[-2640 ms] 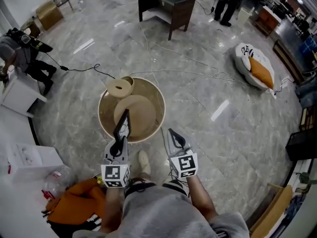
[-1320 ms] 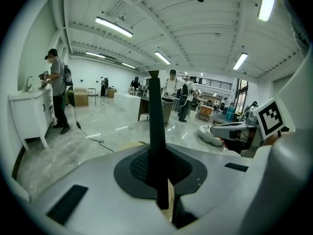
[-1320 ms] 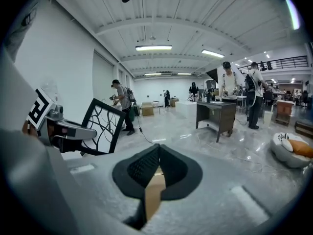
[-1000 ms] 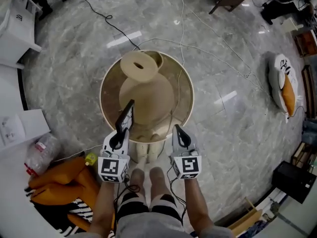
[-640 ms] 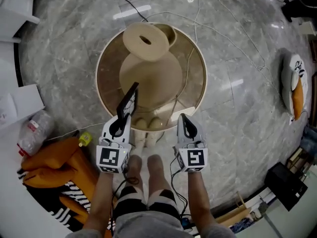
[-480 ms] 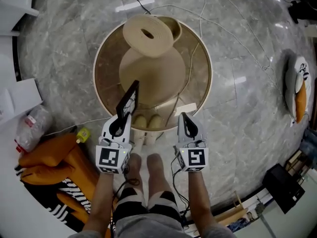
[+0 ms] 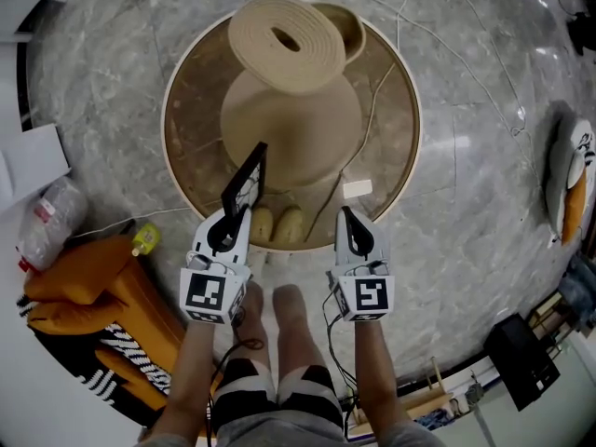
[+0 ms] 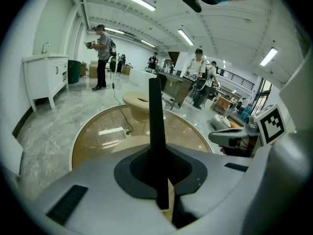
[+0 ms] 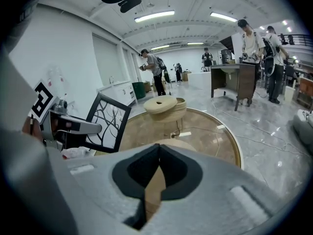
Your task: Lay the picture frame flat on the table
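Left gripper (image 7: 235, 217) is clamped on the picture frame (image 7: 245, 181) by its near edge. The frame stands upright, long axis up, over the near side of the round table (image 7: 166, 124) (glass top lies just beyond). Right gripper (image 7: 347, 214) is pinched closed and empty, just to the right.

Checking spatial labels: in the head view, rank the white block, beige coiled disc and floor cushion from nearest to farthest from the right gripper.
1. The white block, on the table just ahead of the right gripper.
2. The beige coiled disc, at the table's far side.
3. The floor cushion, far right on the floor.
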